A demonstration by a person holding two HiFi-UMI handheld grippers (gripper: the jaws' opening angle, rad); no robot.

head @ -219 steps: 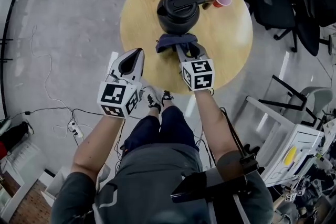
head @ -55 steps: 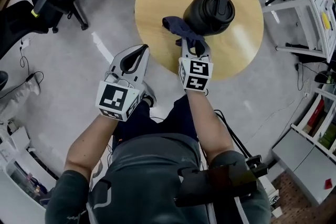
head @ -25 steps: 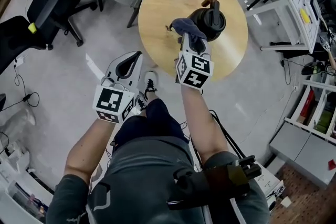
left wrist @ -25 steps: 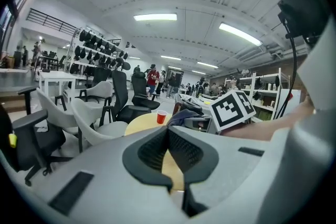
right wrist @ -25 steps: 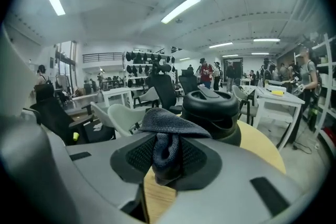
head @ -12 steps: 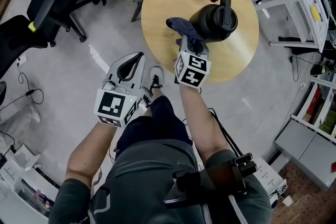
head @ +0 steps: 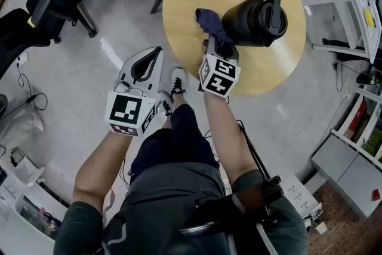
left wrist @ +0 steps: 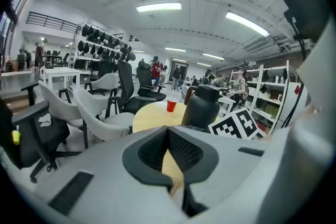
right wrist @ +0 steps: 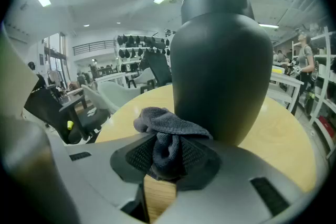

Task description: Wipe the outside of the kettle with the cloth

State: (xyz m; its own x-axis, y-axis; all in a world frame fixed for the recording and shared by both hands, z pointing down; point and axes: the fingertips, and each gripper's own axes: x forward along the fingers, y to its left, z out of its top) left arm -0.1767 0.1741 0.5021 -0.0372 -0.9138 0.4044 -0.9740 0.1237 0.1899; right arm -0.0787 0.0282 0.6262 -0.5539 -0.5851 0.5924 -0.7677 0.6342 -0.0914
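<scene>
Both arms forward, right reaching further than left; jaws of both grippers together.
Left gripper (head: 153, 57) was held low and short of the right, its jaws closed pad to pad with nothing between them; its marker cube (head: 128, 111) faced up, left forearm (head: 97, 162) bare and bent inward. Right forearm (head: 224, 128) was extended nearly straight. Right gripper (head: 219, 52) pointed ahead, its marker cube (head: 219, 76) tilted, its jaws clamped on a bunched fold of the cloth (right wrist: 167, 131), the rest spilling over the tips.

I can't see the base of the kettle (right wrist: 223, 60); it's behind the cloth (right wrist: 164, 126) and right gripper (right wrist: 167, 159). The cloth's pinched part is buried between the jaws. The background person (right wrist: 305, 56) is too small to make out.
</scene>
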